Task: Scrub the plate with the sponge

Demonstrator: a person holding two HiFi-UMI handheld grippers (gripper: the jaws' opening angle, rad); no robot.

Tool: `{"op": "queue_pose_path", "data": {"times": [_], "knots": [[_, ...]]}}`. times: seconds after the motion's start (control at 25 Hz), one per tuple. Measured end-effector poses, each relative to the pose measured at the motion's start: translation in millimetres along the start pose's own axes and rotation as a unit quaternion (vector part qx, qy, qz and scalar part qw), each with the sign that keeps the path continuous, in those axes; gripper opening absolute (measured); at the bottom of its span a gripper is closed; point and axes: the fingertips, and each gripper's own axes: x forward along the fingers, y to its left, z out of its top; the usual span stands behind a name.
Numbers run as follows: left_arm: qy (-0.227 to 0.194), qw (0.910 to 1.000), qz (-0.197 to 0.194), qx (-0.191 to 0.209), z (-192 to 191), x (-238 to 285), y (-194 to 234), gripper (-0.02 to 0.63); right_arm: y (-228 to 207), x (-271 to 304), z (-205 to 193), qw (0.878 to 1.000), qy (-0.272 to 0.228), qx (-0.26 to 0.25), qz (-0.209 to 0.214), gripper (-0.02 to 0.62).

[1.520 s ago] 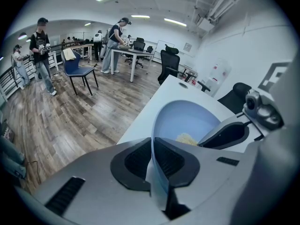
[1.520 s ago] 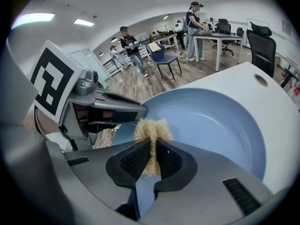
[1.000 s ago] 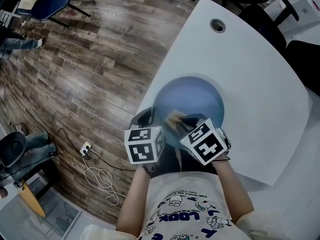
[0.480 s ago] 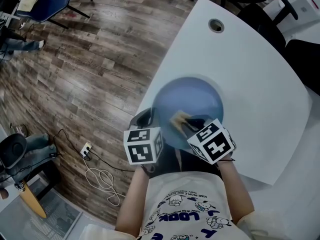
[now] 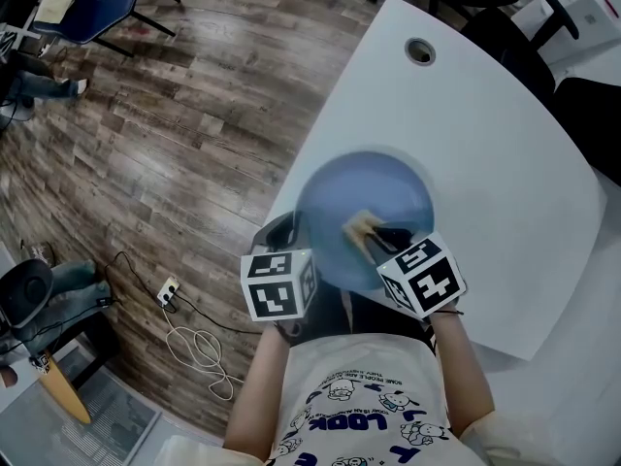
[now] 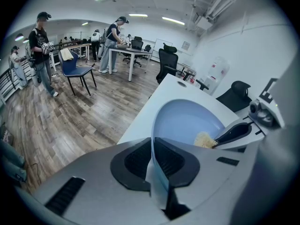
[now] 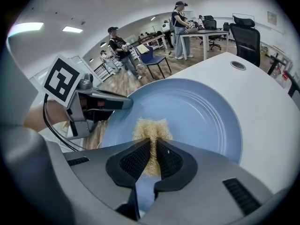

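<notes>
A round blue plate (image 5: 388,194) lies at the near left edge of the white table (image 5: 485,134). My left gripper (image 5: 296,236) is shut on the plate's near-left rim (image 6: 154,139), which runs edge-on between its jaws. My right gripper (image 5: 374,236) is shut on a tan fibrous sponge (image 5: 357,226) and holds it down on the plate's inner face (image 7: 197,111). The sponge (image 7: 151,132) sticks out past the pads in the right gripper view and shows as a small tan tuft (image 6: 204,139) in the left gripper view.
The table has a round cable hole (image 5: 420,49) at its far end. Wooden floor (image 5: 184,115) lies to the left, with a power strip and white cable (image 5: 189,338). Black office chairs (image 5: 505,17) stand beyond the table. A blue chair (image 5: 97,3) and several people (image 6: 40,50) are farther off.
My right gripper has slid the sponge to the right and slightly farther across the plate. The left gripper and the plate have stayed put.
</notes>
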Motion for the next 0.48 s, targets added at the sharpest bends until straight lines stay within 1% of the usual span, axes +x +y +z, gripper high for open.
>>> {"op": "queue_pose_path", "data": {"times": [0.48], "knots": [[0.001, 1.0, 0.001, 0.003, -0.5, -0.5, 0.1, 0.029, -21.8, -10.0, -2.6, 0.999, -0.014, 0.029, -0.038, 0.048]]}}
